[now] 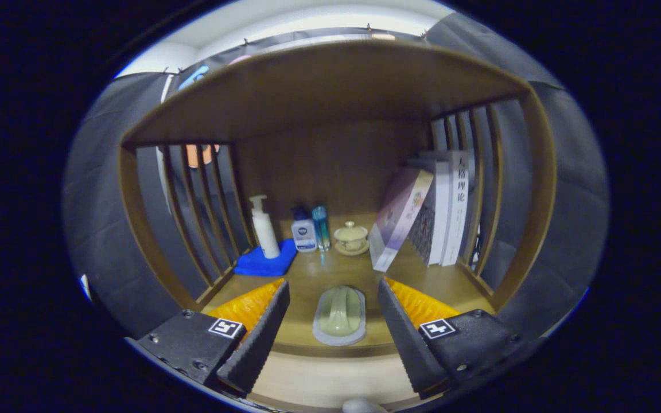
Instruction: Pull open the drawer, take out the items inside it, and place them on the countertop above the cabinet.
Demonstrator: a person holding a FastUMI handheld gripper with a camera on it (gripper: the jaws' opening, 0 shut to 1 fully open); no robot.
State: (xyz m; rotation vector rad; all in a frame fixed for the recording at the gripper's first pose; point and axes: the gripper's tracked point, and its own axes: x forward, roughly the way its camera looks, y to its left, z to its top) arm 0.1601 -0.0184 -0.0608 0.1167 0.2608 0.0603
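Note:
My gripper (333, 295) stands open, its black ribbed fingers (261, 327) spread wide over the front of the wooden countertop (307, 275). Between the fingers lies a pale green oblong item with a grey rim (339, 315), flat on the countertop near its front edge and touching neither finger. Below that edge a lighter wooden surface (330, 376) shows, with a small grey rounded knob (359, 406) at the very bottom. I cannot tell whether that surface is the drawer.
At the back of the shelf stand a white pump bottle (264, 226) on a blue cloth (266, 261), two small bottles (311, 229) and a lidded cup on a saucer (351, 237). Books (428, 209) lean at the right. Slatted wooden sides close both ends.

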